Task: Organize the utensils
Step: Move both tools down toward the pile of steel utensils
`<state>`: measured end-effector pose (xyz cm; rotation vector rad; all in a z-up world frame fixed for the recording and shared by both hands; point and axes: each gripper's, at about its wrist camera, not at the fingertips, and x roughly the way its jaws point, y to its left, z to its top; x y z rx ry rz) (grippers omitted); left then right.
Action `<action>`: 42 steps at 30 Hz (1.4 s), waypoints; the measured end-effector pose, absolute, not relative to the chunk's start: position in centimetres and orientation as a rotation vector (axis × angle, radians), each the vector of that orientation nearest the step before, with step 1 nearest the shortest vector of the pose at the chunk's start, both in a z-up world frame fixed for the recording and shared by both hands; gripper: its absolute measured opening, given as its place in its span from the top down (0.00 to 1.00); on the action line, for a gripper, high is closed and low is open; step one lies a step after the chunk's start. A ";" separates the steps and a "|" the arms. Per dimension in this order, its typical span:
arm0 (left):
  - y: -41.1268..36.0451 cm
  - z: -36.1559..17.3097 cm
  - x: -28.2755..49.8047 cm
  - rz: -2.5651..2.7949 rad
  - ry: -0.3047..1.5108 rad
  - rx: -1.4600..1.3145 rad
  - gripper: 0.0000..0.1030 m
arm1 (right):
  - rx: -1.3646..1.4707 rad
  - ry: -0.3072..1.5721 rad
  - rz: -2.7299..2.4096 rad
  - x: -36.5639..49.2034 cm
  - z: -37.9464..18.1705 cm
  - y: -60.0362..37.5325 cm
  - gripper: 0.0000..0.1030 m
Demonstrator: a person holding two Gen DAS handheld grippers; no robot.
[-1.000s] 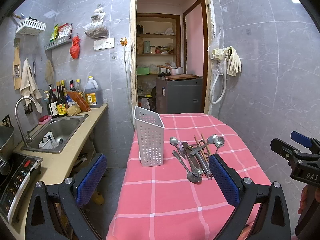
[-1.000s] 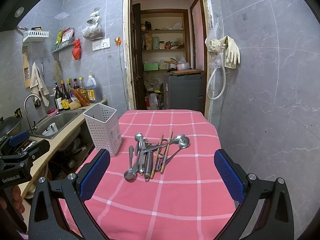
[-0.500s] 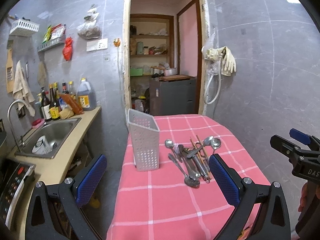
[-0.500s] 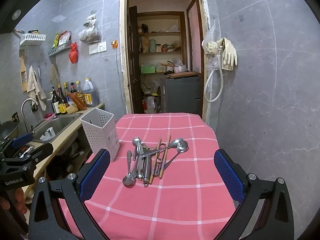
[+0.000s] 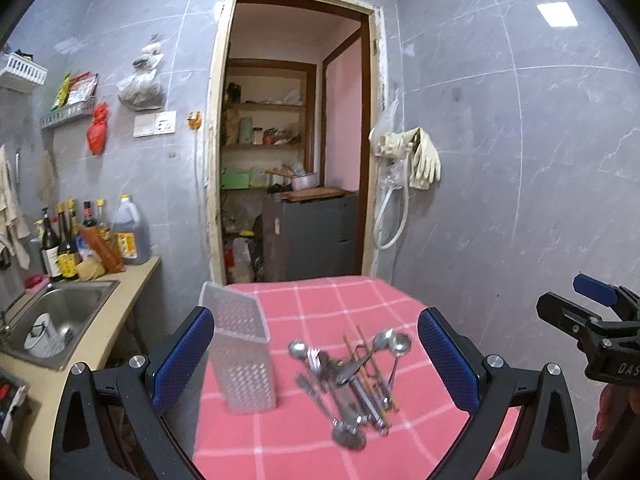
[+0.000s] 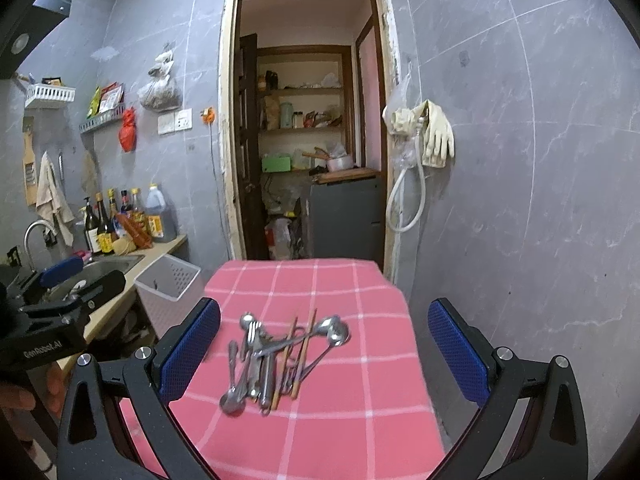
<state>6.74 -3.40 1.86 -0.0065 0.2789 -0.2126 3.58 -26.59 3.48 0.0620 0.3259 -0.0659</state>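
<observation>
Both the left gripper (image 5: 316,360) and right gripper (image 6: 324,352) gape empty; the tangled pile of steel spoons and wooden chopsticks (image 6: 276,360) may scatter if nudged toward the white perforated plastic caddy (image 5: 240,356).

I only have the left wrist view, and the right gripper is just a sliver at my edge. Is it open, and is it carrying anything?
Observer: In the right wrist view, the right gripper is wide open with nothing between its fingers.
Operator: Is anything already in the holder? I only see its side.
Observer: The right wrist view looks into its open top. No utensil stands in it.
Operator: Where is my left gripper relative to it?
Observer: The left gripper is to the holder's left and apart from it, on the side of the sink.
</observation>
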 end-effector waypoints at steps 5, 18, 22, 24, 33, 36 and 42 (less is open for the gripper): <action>-4.7 1.4 9.6 -0.237 0.273 -0.003 0.00 | 0.056 0.322 -0.063 6.2 3.9 -28.0 0.01; -9.3 -0.4 18.4 -0.251 0.308 0.027 0.00 | 0.043 0.361 -0.038 16.4 1.6 -33.3 0.01; -11.1 -1.7 21.0 -0.253 0.348 0.043 0.00 | 0.064 0.433 -0.027 19.4 -0.8 -34.5 0.01; -11.8 -2.4 22.2 -0.264 0.376 0.049 0.00 | 0.072 0.476 -0.017 20.8 -2.4 -35.3 0.01; -13.8 -7.7 28.0 -0.364 0.602 0.011 0.05 | 0.178 0.672 0.101 25.0 -10.8 -37.5 0.14; -14.4 -9.8 29.9 -0.415 0.694 -0.007 0.19 | 0.237 0.738 0.156 26.7 -13.3 -37.9 0.30; -15.5 -13.3 33.4 -0.523 0.820 -0.073 0.45 | 0.320 0.814 0.265 29.2 -17.4 -37.9 0.59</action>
